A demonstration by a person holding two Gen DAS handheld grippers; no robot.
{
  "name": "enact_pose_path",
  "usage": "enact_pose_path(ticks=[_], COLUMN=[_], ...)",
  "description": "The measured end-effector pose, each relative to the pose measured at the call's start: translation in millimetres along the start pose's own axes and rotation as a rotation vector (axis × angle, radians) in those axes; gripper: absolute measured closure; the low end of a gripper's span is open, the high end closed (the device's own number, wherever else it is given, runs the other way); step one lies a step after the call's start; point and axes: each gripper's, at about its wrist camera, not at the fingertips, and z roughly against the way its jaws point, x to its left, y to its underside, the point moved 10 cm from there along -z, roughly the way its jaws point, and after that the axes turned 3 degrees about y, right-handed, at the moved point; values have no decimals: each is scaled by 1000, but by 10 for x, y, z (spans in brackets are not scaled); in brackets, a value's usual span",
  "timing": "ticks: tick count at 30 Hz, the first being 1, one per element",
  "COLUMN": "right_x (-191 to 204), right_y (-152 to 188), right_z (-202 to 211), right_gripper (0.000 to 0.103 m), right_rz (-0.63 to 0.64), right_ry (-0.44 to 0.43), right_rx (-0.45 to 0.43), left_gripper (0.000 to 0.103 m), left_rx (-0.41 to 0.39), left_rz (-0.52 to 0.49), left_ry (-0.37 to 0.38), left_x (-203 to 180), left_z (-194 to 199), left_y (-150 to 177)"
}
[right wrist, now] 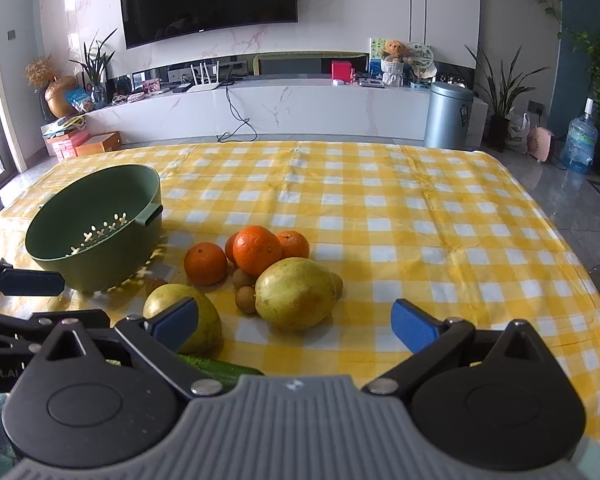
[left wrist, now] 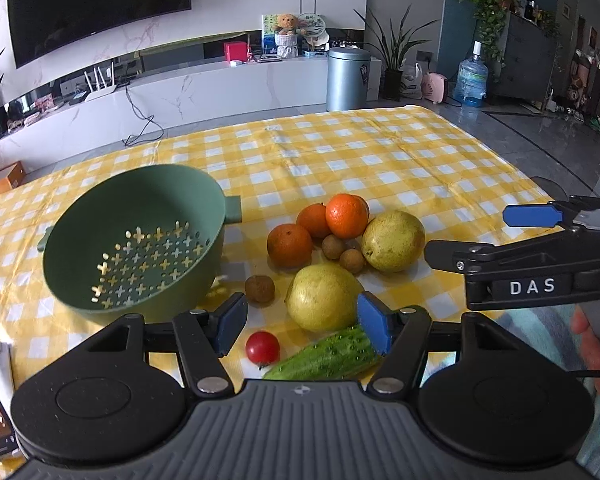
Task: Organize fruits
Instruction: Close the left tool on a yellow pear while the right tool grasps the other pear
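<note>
One green colander (left wrist: 134,240) sits empty — fruit beside it; left tongs (left wrist: 304,326) and right tongs (right wrist: 296,326) gape wide.

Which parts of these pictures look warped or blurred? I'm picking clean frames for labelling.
Left wrist view: fisheye bends the black wall television, and the green plastic colander looks slightly smeared. Right wrist view: same bowing, yellow checked tablecloth sharp, daylight glare at left.

Both wrist cameras look forward and downward, close over the table (left wrist: 380,152), sharing the fruit pile (right wrist: 268,272).
</note>
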Motion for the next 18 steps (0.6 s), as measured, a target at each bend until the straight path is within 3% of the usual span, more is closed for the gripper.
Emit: enact_pose_path(ticks=[8,18], right_x=[-64,-53], right_y=[-168,-122], right_z=[-328,-632], right_gripper=[4,5], right_rz=[11,-31], right_ry=[7,-18], right_rx=[36,78], left_gripper=[28,21], left_rx=[16,56], left_rz=[15,54], left_ry=[35,101], left_x=[29,54], left_z=[-255,-564], left_y=[-92,60])
